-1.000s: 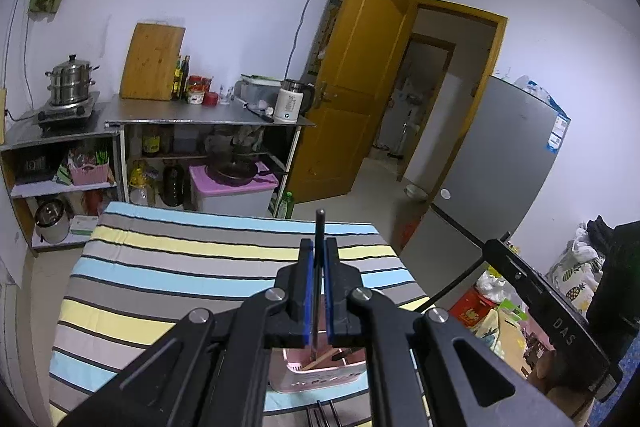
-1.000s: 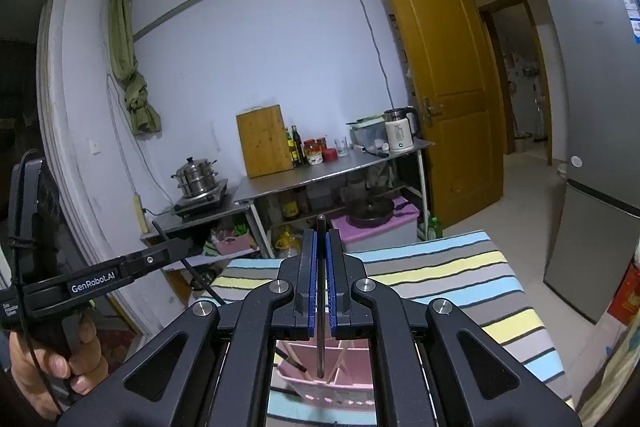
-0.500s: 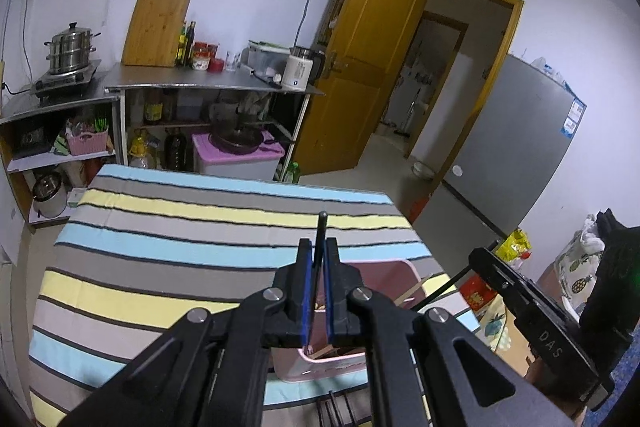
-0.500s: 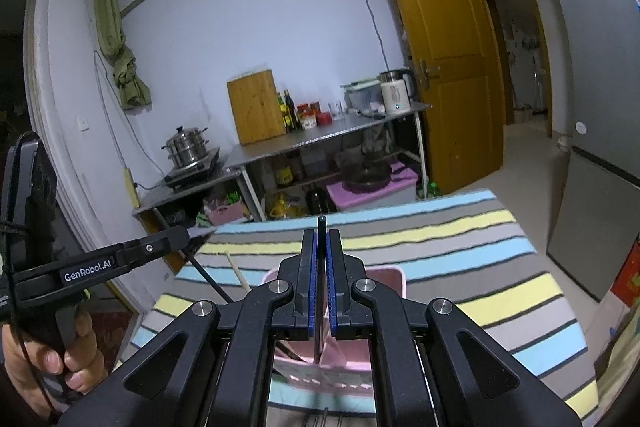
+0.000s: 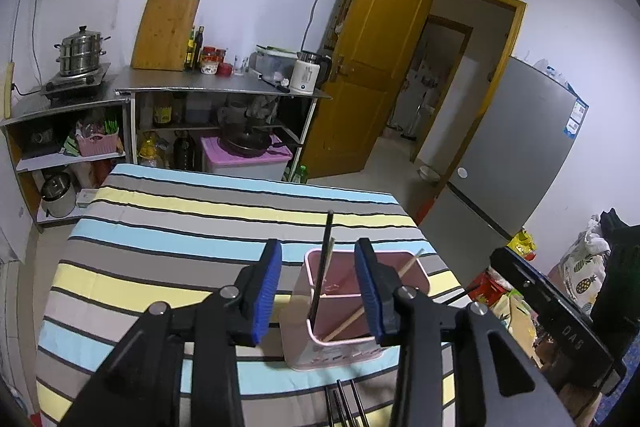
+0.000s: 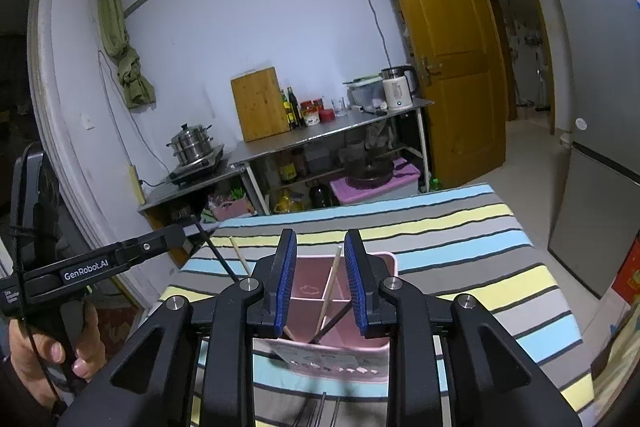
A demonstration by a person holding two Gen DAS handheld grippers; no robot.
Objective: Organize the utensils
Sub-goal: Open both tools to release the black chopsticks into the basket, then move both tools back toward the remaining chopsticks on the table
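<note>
both grippers' fingers (image 5: 269,279) released above pink holder (image 5: 332,351); dark utensils (image 5: 344,407), perhaps chopsticks, lie nearby.

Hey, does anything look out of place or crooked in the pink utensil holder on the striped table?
Nothing spilled or damaged. The pink holder stands upright; the black chopstick and wooden chopstick just lean at different angles.

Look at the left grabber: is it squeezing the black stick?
No, the left gripper is wide open, and the black chopstick stands free in the pink holder.
</note>
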